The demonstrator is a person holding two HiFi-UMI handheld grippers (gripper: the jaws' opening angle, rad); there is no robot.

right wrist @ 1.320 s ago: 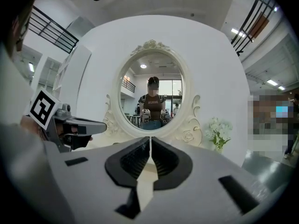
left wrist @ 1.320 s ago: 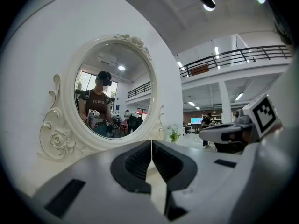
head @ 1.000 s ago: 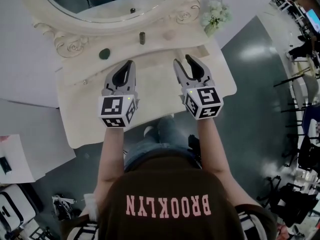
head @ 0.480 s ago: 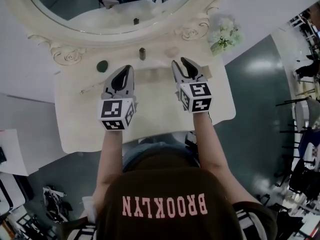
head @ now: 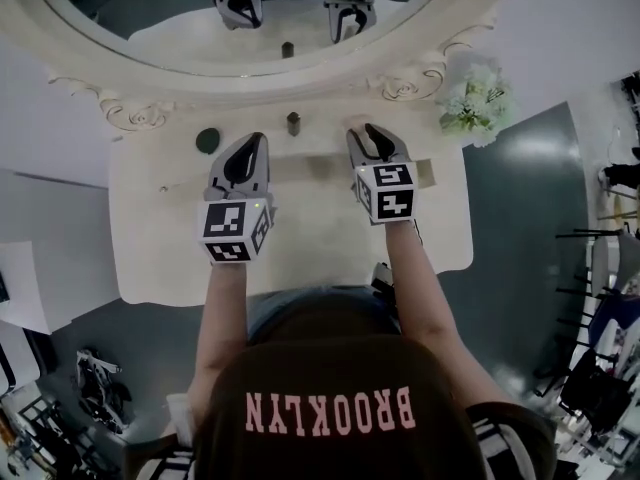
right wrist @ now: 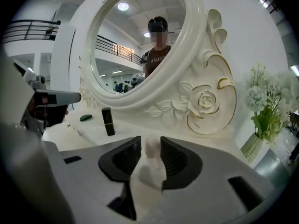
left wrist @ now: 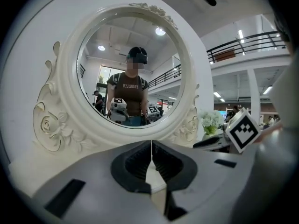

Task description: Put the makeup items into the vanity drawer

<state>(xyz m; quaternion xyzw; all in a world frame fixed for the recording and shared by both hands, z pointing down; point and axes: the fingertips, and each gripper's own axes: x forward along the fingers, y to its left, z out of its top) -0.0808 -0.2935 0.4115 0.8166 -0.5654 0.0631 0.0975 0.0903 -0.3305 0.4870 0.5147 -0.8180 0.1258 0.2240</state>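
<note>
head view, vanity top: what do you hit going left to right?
dark green round item → left tongs → dark lipstick tube → right tongs → white flowers

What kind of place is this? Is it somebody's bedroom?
Probably not a bedroom: it looks like a big indoor hall with a vanity set up in it. Its oval mirror stands over a grey floor, and an upper-floor railing shows beside the mirror.

Ornate oval mirror (head: 300, 83), white flowers (head: 478, 103) near its right scroll
</note>
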